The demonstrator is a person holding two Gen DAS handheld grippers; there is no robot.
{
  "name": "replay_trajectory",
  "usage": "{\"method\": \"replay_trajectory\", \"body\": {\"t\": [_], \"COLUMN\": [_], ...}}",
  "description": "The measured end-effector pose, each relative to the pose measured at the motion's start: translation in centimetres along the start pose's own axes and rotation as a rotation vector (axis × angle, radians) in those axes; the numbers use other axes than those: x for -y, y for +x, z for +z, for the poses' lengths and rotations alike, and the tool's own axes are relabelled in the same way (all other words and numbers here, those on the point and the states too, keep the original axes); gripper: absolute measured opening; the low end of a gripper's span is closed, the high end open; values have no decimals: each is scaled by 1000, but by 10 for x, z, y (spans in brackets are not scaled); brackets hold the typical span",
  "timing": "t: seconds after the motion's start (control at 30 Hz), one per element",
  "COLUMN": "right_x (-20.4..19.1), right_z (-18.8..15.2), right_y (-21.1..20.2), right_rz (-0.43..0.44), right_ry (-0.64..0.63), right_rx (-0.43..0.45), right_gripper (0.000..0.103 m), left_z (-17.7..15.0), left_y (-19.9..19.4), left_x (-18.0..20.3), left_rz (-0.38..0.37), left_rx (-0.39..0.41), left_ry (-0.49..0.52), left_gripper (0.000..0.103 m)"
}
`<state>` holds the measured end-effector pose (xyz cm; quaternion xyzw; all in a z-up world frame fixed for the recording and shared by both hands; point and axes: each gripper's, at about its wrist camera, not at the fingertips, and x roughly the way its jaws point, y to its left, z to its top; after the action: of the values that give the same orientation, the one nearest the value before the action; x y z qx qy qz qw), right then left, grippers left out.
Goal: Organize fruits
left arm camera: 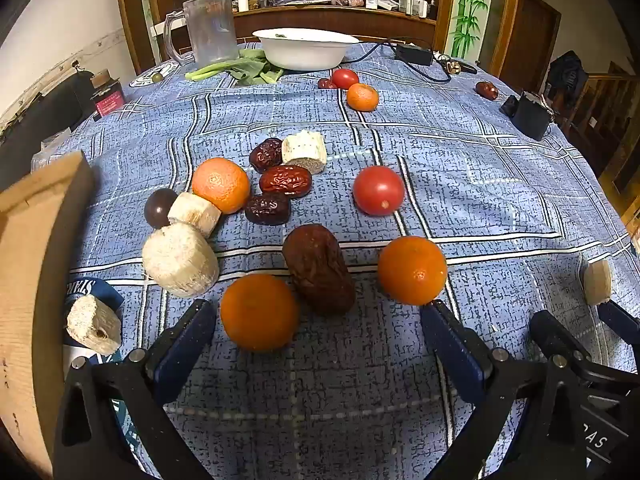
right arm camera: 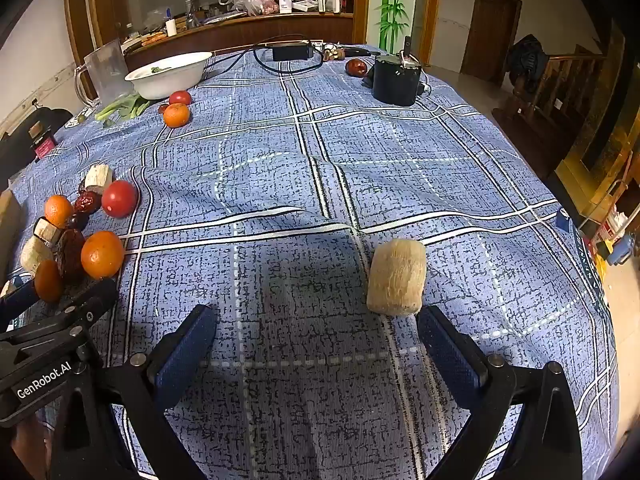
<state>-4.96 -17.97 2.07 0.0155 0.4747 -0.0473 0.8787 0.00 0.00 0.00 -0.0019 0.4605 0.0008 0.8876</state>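
1. A home dining room: a big table under a blue checked tablecloth [right arm camera: 360, 152].
2. A wooden counter [left arm camera: 336, 10] behind holds household clutter.
3. A wooden door [right arm camera: 490, 28] and a stair railing [right arm camera: 560, 80] stand to the right.

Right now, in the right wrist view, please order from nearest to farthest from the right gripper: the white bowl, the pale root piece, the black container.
From the right gripper:
1. Pale root piece, just ahead, by the right finger.
2. Black container, far right.
3. White bowl, far left, nearly as far; the order of these two is uncertain.
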Motion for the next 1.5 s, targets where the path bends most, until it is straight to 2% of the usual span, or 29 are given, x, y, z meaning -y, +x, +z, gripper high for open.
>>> {"method": "replay_trajectory", "body": {"t": [0.77, 1.03, 1.1, 1.13, 1.17, 1.23, 1.27, 1.5], "right_x": [1, 0, -3, -3, -2, -2, -3, -22], "right_z": [0, -2, -2, -2, -3, -4, -5, -21], "right_y": [0, -2, 0, 0, -1, -6, -10, -71], "right_rz": [1, -8, -2, -3, -5, -19, -27, 15], "right_ry": [0, 7, 1, 2, 4, 12, 14, 51], "right_rx": [1, -37, -43, -43, -46, -68, -68, 133], "right_gripper": [102, 102, 102, 102, 102, 102, 102, 102], "left_z": [0, 2, 0, -3, -7, -11, -16, -35], "left_y": [0, 0, -5, -9, -18, -32, -47, -123], "left_x": [0, -4, -7, -7, -11, -16, -22, -51], "left_rz": [1, -44, -71, -79, -104, -120, -116, -73], "left_rx": [-2, -68, -80, -76, -60, -31, 10, 224], "left_ry": [4, 70, 84, 82, 77, 72, 66, 51], "left_gripper": [103, 103, 100, 93, 88, 87, 87, 88]}}
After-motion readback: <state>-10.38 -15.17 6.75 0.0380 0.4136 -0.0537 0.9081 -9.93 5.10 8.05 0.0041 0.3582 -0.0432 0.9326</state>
